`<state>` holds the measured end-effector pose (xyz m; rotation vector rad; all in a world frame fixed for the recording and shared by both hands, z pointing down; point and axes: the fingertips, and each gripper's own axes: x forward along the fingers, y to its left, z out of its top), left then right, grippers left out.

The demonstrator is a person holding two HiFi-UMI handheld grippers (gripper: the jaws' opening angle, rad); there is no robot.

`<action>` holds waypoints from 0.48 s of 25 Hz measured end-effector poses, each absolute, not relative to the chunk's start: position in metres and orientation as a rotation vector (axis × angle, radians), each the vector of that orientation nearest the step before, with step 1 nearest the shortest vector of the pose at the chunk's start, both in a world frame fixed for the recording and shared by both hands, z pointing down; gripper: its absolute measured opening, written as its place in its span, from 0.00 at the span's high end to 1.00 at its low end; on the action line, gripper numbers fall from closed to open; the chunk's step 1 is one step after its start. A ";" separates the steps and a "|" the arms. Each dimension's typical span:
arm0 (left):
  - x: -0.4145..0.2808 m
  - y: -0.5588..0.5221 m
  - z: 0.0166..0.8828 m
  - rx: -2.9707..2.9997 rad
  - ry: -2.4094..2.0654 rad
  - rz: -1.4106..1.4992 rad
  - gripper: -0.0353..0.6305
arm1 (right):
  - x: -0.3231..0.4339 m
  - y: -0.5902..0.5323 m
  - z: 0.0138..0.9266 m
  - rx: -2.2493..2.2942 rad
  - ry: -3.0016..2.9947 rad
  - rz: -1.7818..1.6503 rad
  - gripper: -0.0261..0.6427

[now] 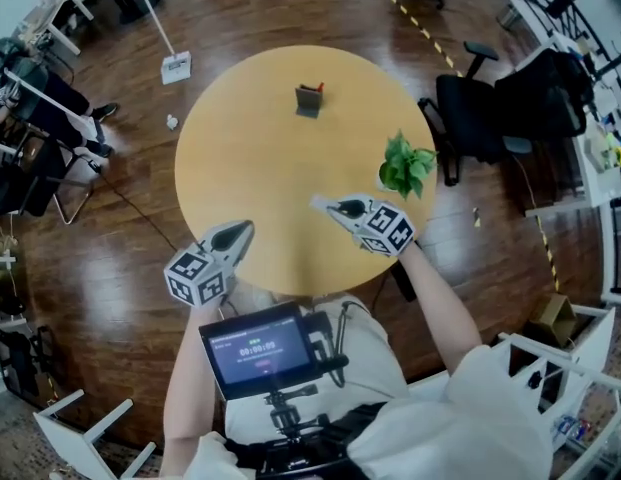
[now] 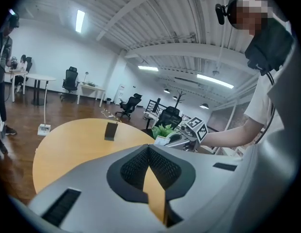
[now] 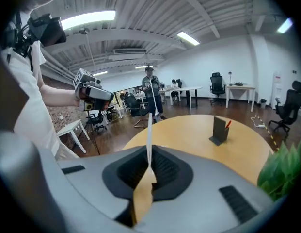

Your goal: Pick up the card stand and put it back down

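Note:
The card stand is a small dark upright holder with a red bit at its top, standing on the far part of the round wooden table. The left gripper view shows the card stand far ahead, and the right gripper view has the card stand ahead to the right. My left gripper hovers at the near table edge, shut and empty. My right gripper is over the near right of the table, also shut and empty. Both are well short of the stand.
A small potted green plant stands on the table's right edge, just beyond my right gripper. Dark office chairs sit to the right of the table. A white floor stand is on the wooden floor to the far left.

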<state>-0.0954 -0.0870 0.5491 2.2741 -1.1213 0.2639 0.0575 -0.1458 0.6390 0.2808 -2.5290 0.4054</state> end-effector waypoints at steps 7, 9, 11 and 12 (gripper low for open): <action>-0.099 -0.109 0.509 2.410 -1.042 0.264 0.95 | 0.051 -0.142 0.570 0.306 -2.579 0.348 0.92; -0.097 -0.111 0.500 2.447 -1.012 0.289 0.95 | 0.048 -0.144 0.549 0.332 -2.604 0.341 0.92; -0.095 -0.108 0.494 2.476 -0.978 0.313 0.95 | 0.044 -0.141 0.531 0.354 -2.625 0.335 0.92; -0.095 -0.106 0.491 2.486 -0.962 0.319 0.95 | 0.042 -0.139 0.523 0.365 -2.631 0.329 0.92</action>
